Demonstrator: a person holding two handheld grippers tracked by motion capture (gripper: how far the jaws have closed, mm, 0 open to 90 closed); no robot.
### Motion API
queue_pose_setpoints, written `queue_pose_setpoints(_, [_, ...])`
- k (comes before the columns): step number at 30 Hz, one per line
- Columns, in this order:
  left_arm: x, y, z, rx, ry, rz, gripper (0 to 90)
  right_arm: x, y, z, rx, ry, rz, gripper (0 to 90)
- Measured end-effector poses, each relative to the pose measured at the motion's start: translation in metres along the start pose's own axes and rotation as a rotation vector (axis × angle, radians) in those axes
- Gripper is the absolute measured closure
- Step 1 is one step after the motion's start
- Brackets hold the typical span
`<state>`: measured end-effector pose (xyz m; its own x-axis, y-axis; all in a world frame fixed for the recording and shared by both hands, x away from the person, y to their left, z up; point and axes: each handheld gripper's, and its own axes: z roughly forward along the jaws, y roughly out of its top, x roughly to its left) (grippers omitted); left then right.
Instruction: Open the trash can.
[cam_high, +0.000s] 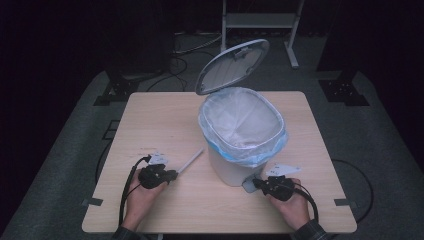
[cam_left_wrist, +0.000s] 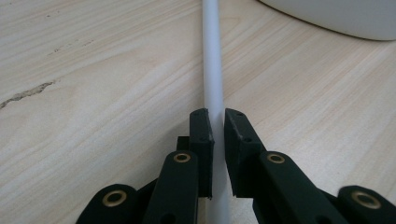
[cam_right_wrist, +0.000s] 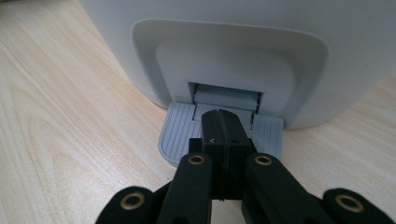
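Note:
A white pedal bin (cam_high: 235, 170) with a clear bag liner (cam_high: 243, 122) stands mid-table, its lid (cam_high: 232, 65) swung up and open. My right gripper (cam_high: 256, 183) is shut, its tips pressing down on the grey foot pedal (cam_right_wrist: 180, 133) at the base of the bin (cam_right_wrist: 224, 56); in the right gripper view the closed right gripper (cam_right_wrist: 223, 122) rests on the pedal's middle. A thin white stick (cam_high: 190, 161) lies on the table left of the bin. My left gripper (cam_high: 172, 175) is shut on the near end of the stick (cam_left_wrist: 212, 56), with the left gripper (cam_left_wrist: 218, 122) low over the wood.
The light wooden table (cam_high: 165, 115) has bare room behind and to the left of the bin. The bin's wall (cam_left_wrist: 336, 16) sits just beyond the stick's far end. Dark floor, cables and a metal stand (cam_high: 260, 22) lie past the far edge.

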<state>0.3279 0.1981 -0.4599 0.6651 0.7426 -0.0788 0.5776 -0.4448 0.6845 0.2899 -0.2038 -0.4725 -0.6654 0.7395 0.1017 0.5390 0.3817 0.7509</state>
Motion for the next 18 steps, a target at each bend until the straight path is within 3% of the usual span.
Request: queue_pose_setpoints(18, [0.004, 0.0, -0.027, -0.09, -0.042, -0.029, 81.5, 0.0, 0.0, 0.0, 0.0, -0.001, 0.003, 90.0])
